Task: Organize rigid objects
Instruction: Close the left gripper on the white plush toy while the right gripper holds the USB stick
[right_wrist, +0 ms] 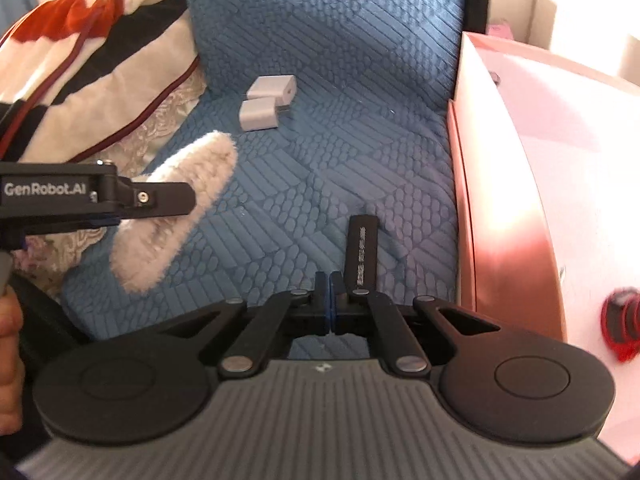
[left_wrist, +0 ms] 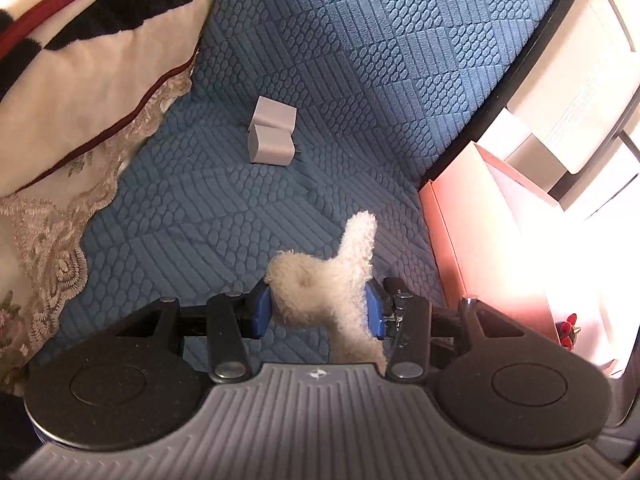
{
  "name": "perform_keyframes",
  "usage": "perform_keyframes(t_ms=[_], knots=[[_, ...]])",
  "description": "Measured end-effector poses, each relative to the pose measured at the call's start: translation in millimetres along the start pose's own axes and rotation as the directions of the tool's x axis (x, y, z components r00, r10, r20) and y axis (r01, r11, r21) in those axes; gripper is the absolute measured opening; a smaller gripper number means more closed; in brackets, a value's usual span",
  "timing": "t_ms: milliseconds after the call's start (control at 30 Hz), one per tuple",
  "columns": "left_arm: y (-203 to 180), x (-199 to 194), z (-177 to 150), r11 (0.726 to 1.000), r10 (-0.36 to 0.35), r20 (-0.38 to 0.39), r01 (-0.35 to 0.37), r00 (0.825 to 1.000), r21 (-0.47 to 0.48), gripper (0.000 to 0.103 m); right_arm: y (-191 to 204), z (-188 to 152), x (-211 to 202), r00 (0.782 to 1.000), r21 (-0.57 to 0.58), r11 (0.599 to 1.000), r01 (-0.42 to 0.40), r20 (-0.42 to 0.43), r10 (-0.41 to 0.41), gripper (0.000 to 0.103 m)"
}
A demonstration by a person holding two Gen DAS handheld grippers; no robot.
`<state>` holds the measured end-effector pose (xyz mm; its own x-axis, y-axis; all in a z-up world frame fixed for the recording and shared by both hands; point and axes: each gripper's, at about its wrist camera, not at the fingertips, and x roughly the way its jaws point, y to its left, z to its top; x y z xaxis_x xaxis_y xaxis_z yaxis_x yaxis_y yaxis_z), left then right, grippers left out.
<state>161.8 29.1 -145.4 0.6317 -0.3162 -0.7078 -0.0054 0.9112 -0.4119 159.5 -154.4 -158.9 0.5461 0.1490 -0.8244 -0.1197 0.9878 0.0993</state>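
My left gripper (left_wrist: pixel 318 310) is shut on a cream plush toy (left_wrist: pixel 320 280), its blue pads pressing both sides; one fluffy limb sticks up. The right wrist view shows that same left gripper (right_wrist: pixel 182 206) at the left, holding the plush toy (right_wrist: pixel 188 184) above the blue cover. My right gripper (right_wrist: pixel 330 300) is shut, pads together with nothing seen between them. A black printed stick (right_wrist: pixel 363 252) lies on the cover just right of its fingertips. Two white plug chargers (left_wrist: pixel 272 130) (right_wrist: pixel 267 102) lie side by side farther up the cover.
A textured blue bed cover (left_wrist: pixel 380 60) fills the middle. A striped pillow with lace trim (left_wrist: pixel 80 100) lies at the left. A pink open box (right_wrist: pixel 520 200) stands at the right, with a red object (right_wrist: pixel 622 328) inside. A hand (right_wrist: pixel 8 344) shows at the lower left.
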Motion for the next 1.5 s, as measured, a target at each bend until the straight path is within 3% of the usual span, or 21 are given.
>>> perform_keyframes(t_ms=[333,367,400,467,733,900,1067,1500], knots=[[4,3,4,0.999,-0.031,-0.012,0.03,0.999,-0.03,0.051,-2,-7,4,0.999,0.065,0.997,0.051,-0.001,-0.051,0.008],[4,4,5,0.999,-0.037,-0.014,0.037,0.999,-0.036,0.051,-2,-7,6,0.998,0.069,0.996,0.058,-0.004,-0.058,0.012],[5,4,5,0.998,-0.043,-0.015,0.042,0.999,-0.042,0.051,-2,-6,8,0.998,0.072,0.995,0.065,-0.006,-0.065,0.029],[6,5,6,0.998,-0.049,-0.018,0.048,0.999,-0.047,0.052,-1,-7,12,0.997,0.074,0.994,0.076,0.001,-0.076,0.047],[13,10,9,0.994,-0.065,-0.031,0.062,0.997,-0.085,0.051,1,3,36,0.994,0.036,0.993,0.11,-0.002,-0.11,0.042],[14,10,10,0.993,-0.072,-0.033,0.068,0.997,-0.095,0.051,1,10,56,0.99,0.006,0.99,0.141,-0.001,-0.141,0.027],[13,12,10,0.994,-0.071,-0.037,0.068,0.997,-0.083,0.051,3,14,62,0.989,-0.012,0.989,0.15,-0.009,-0.15,0.026],[-6,1,11,0.995,-0.094,-0.015,0.093,0.995,-0.042,0.052,-5,19,3,0.994,0.016,0.997,0.072,0.075,-0.074,0.026]])
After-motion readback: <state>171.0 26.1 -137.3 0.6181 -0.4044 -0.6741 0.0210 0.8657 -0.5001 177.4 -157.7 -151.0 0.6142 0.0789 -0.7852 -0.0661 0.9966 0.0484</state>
